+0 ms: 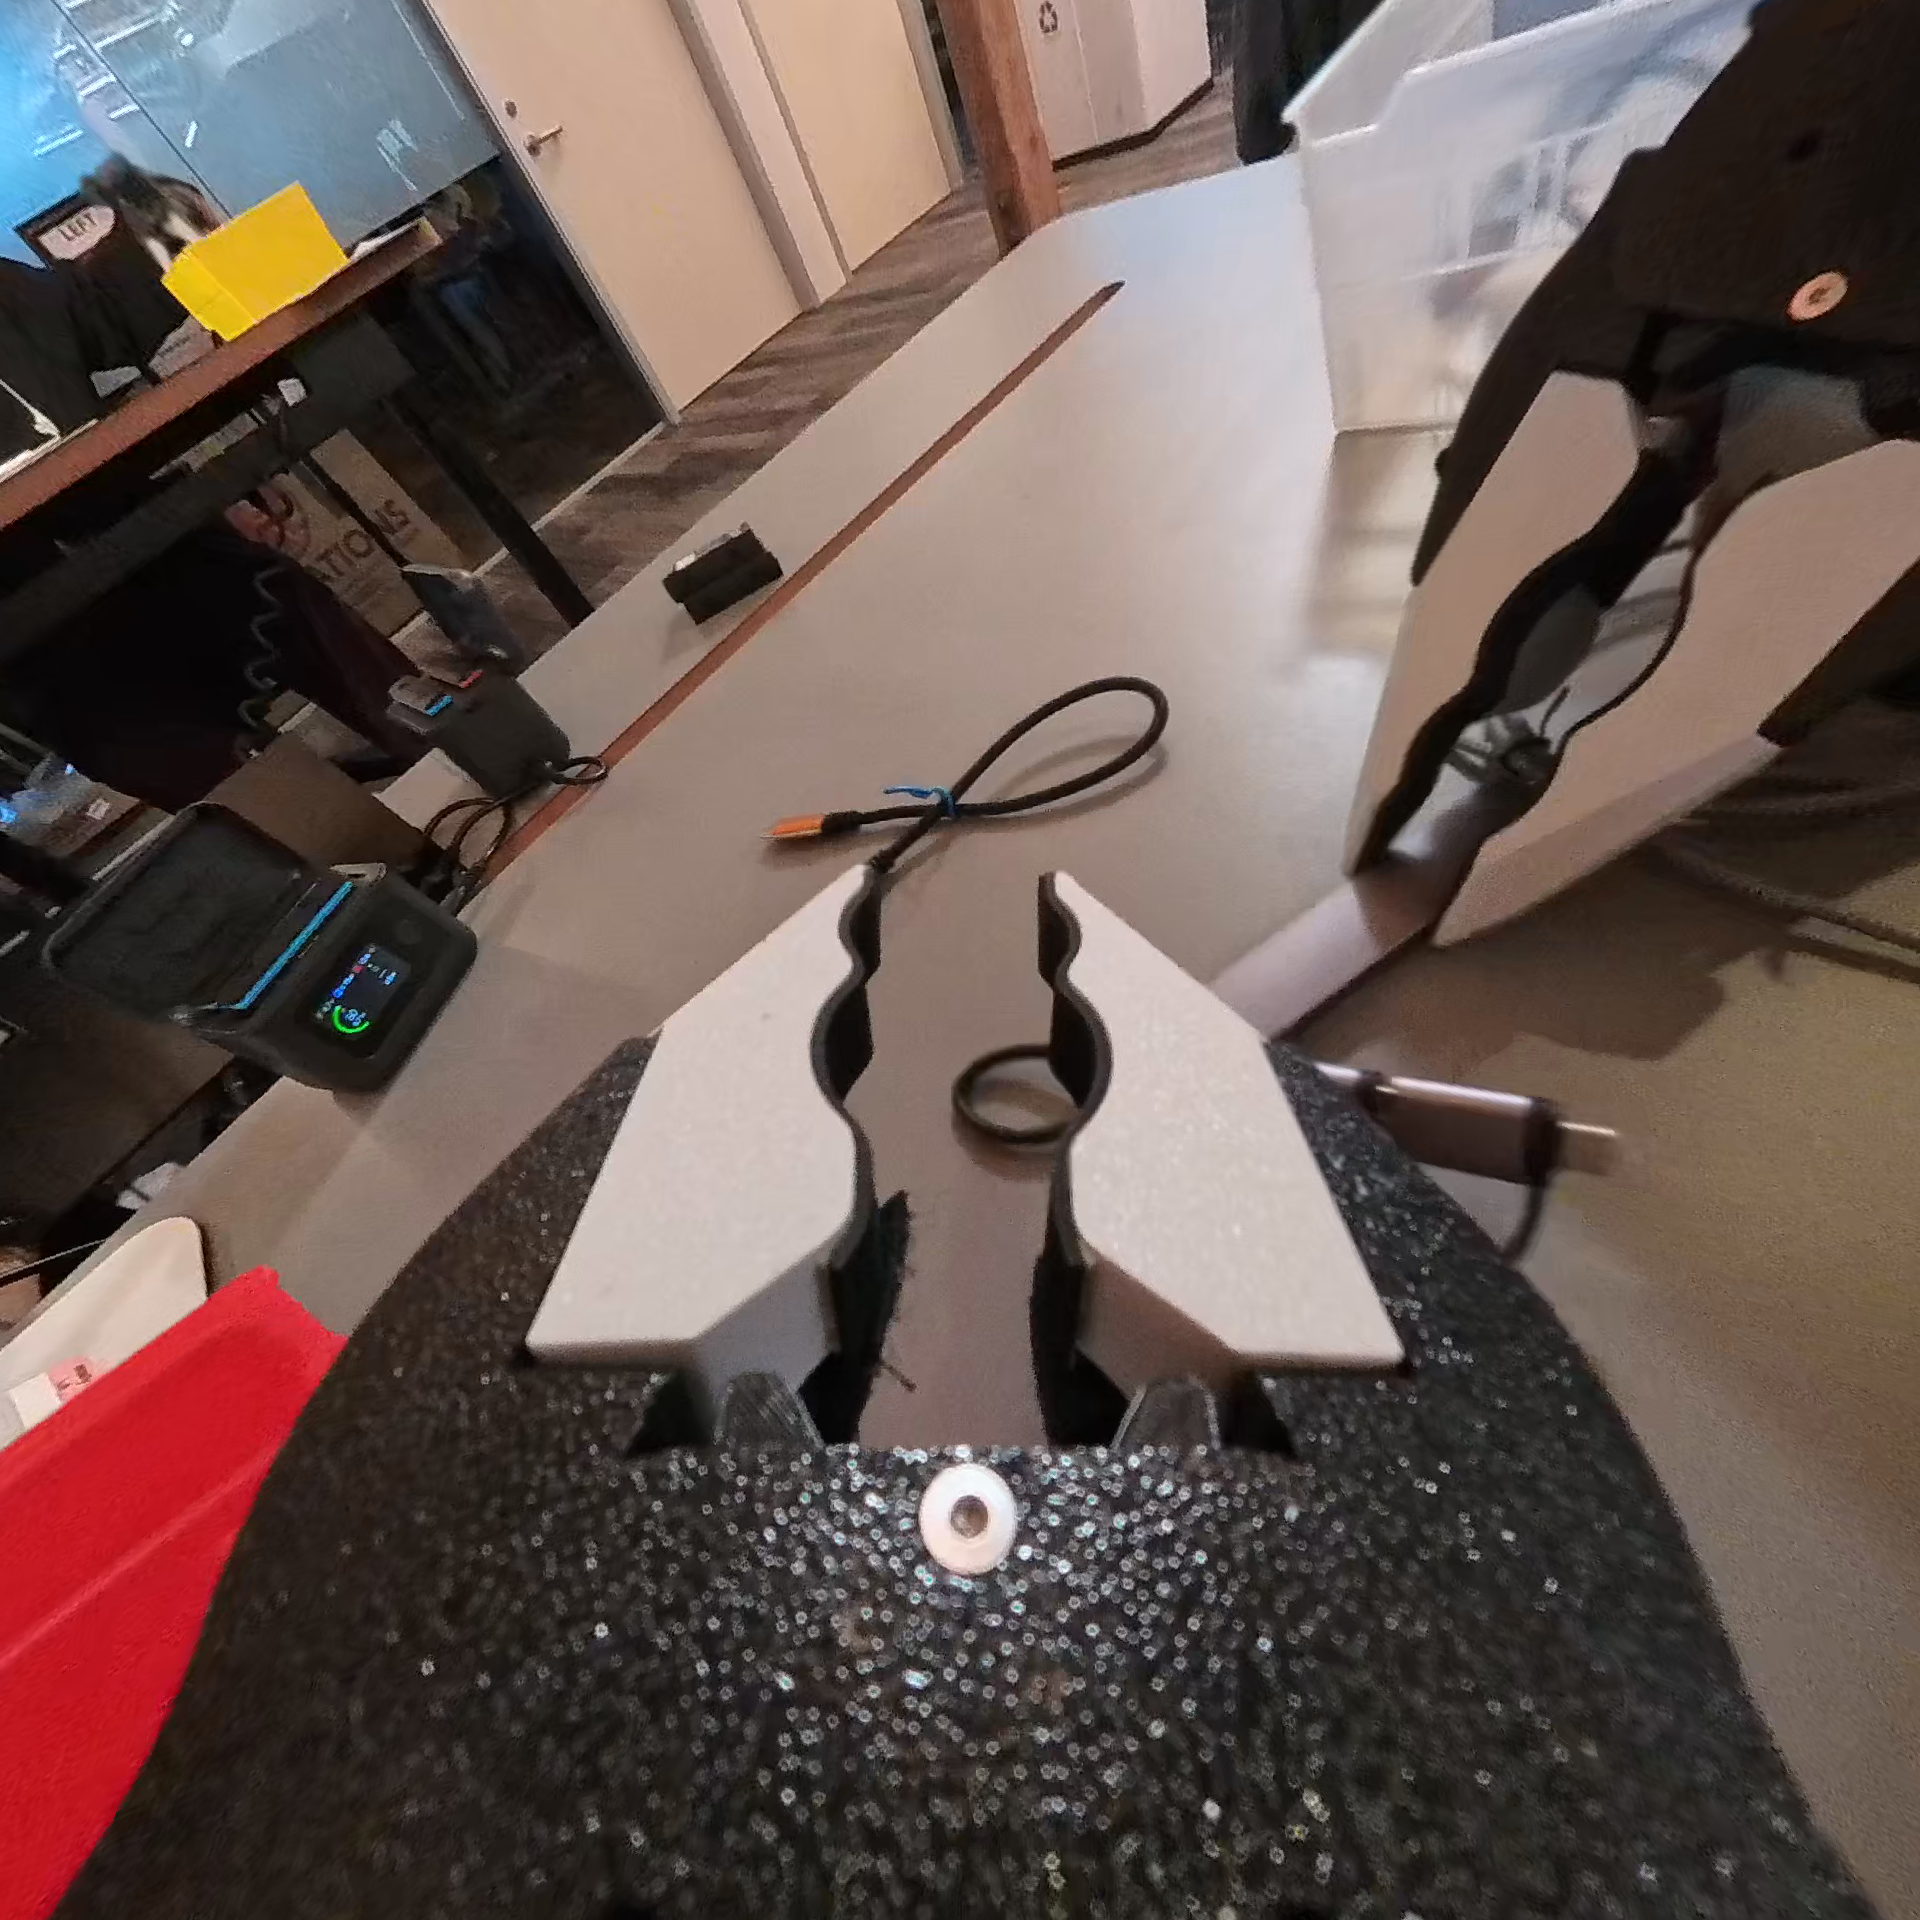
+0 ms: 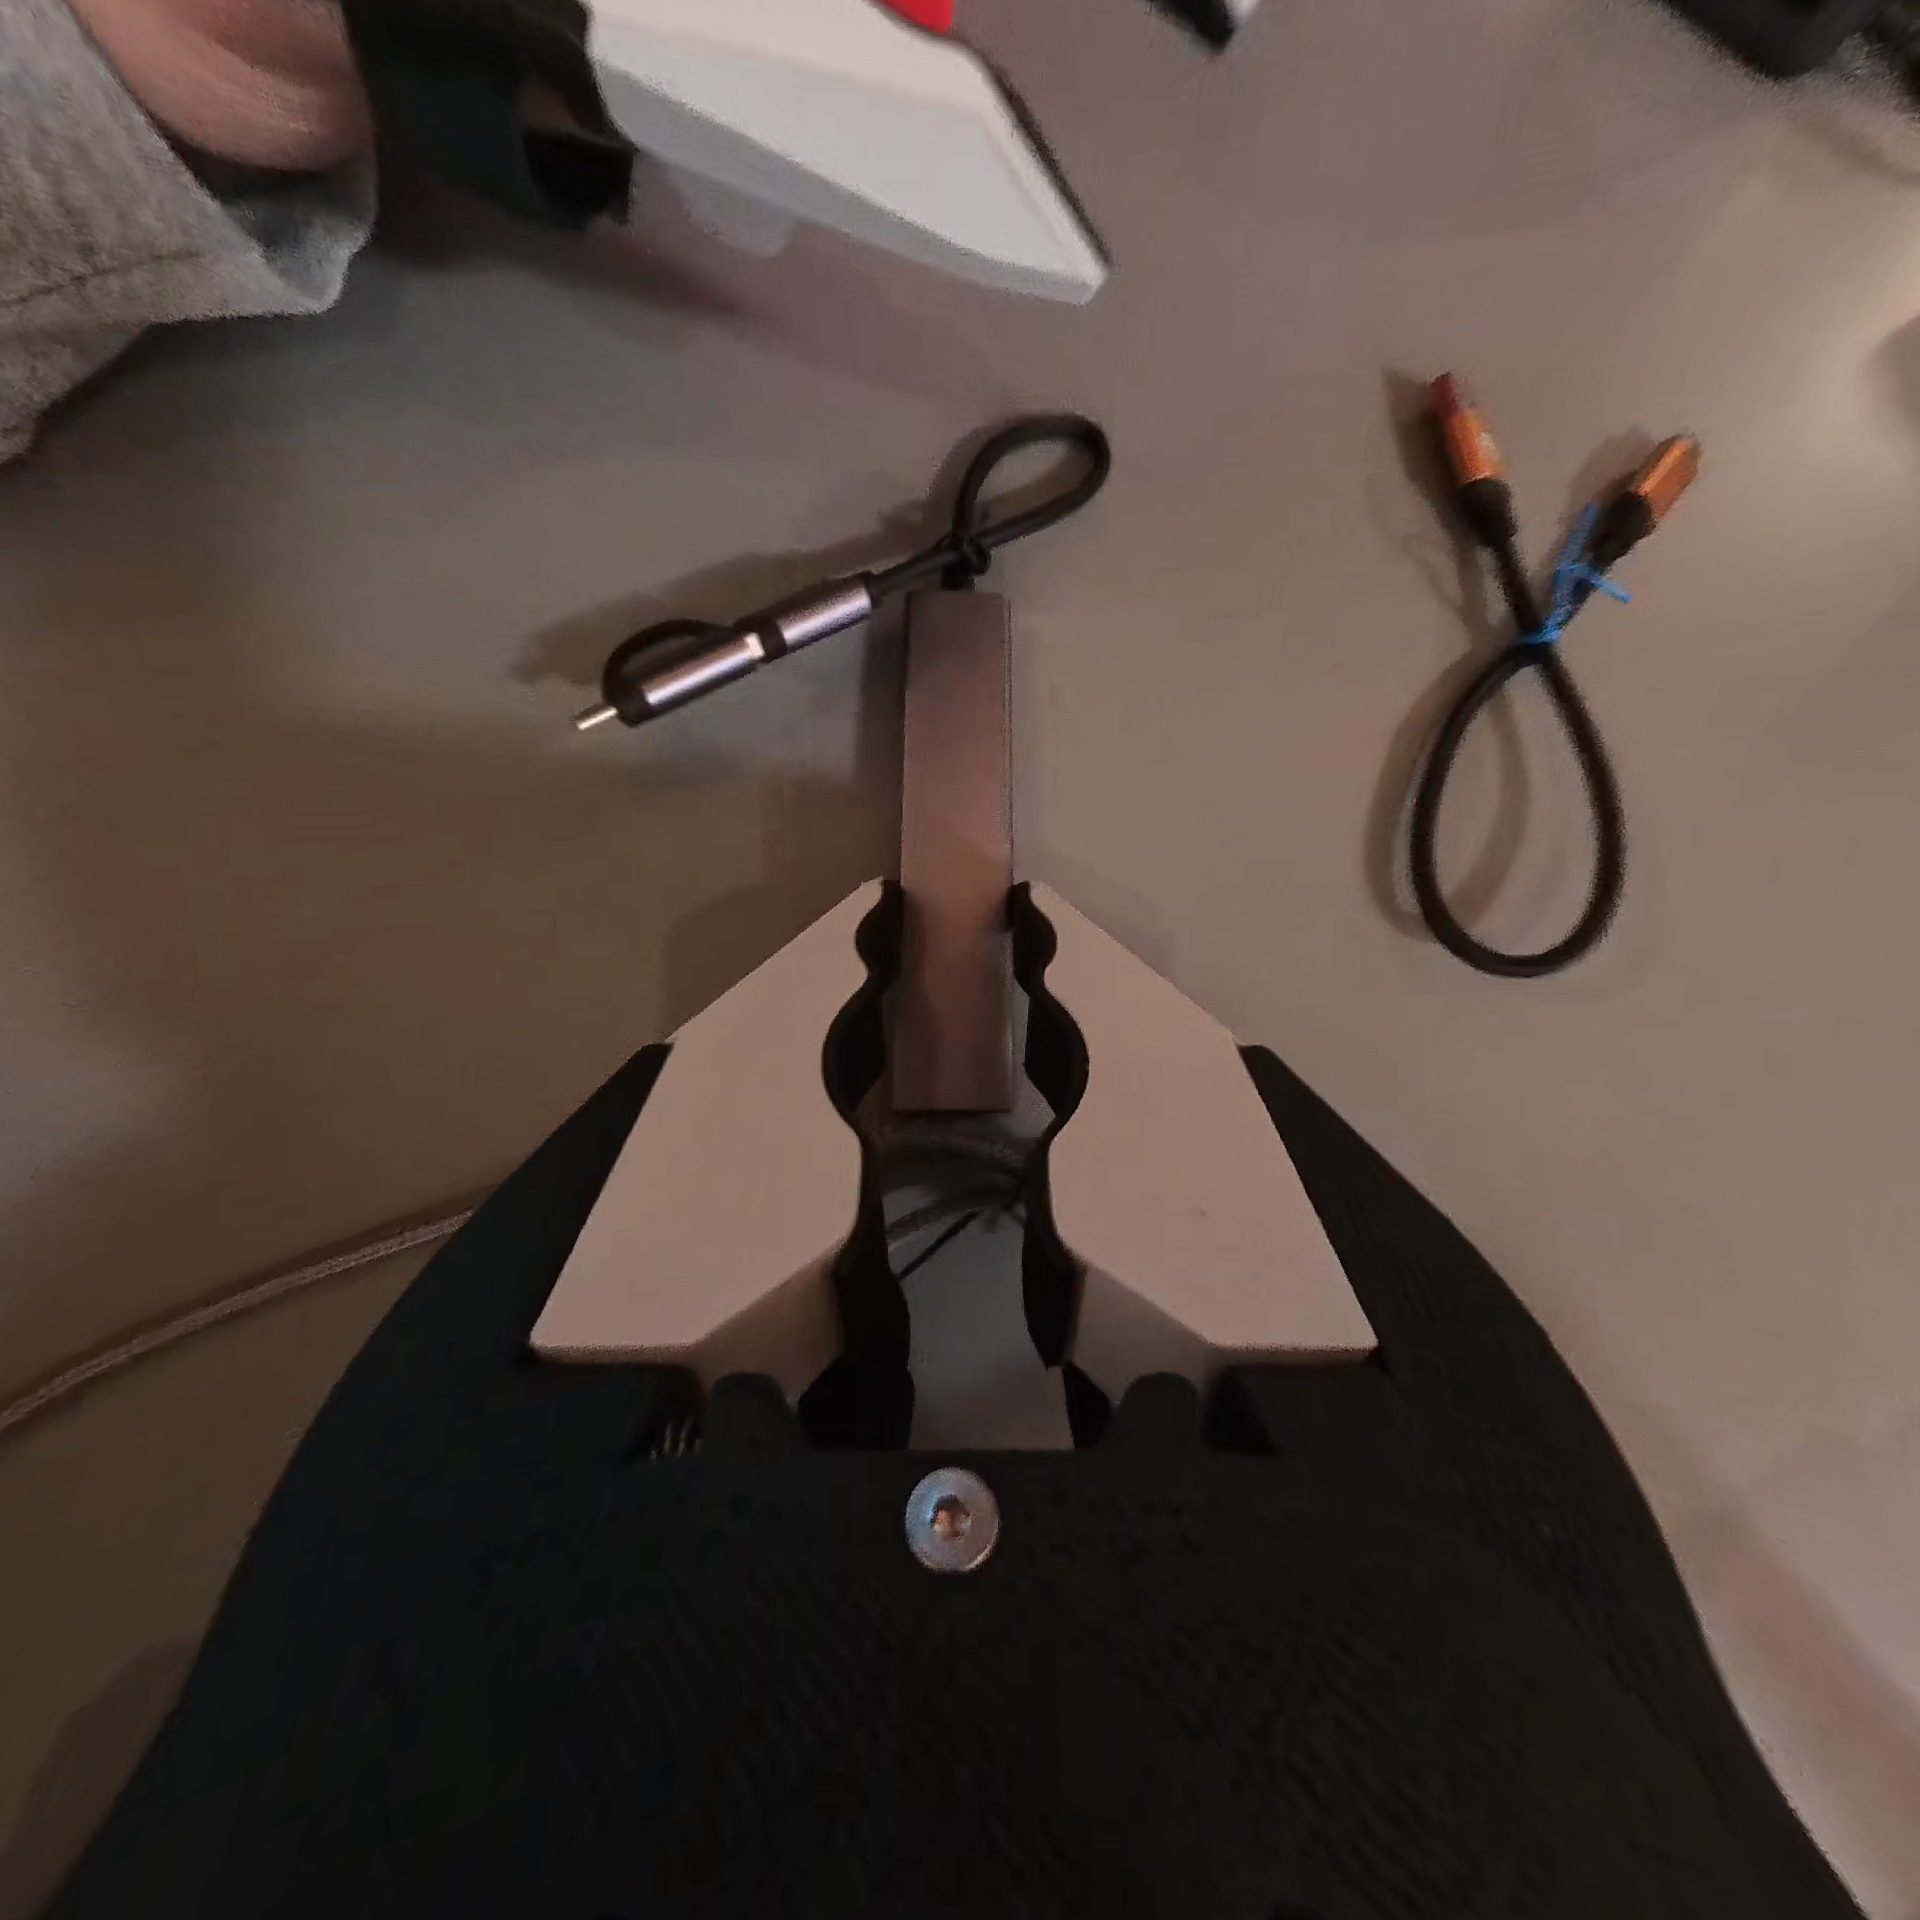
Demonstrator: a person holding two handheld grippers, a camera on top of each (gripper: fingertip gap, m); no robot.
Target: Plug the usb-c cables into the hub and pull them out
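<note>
The hub (image 2: pixel 956 831) is clamped in the right gripper (image 2: pixel 954 904), long axis running forward along its fingers. The grey cable (image 1: pixel 1455 1117) lies just right of the spread, empty left gripper (image 1: pixel 956 883), which is nearer it.

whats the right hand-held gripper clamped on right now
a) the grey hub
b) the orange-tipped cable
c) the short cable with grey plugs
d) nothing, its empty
a: in the right wrist view the right hand-held gripper has its fingers closed against the sides of the grey hub, while the orange-tipped cable and the short grey-plug cable lie loose on the table.
</note>
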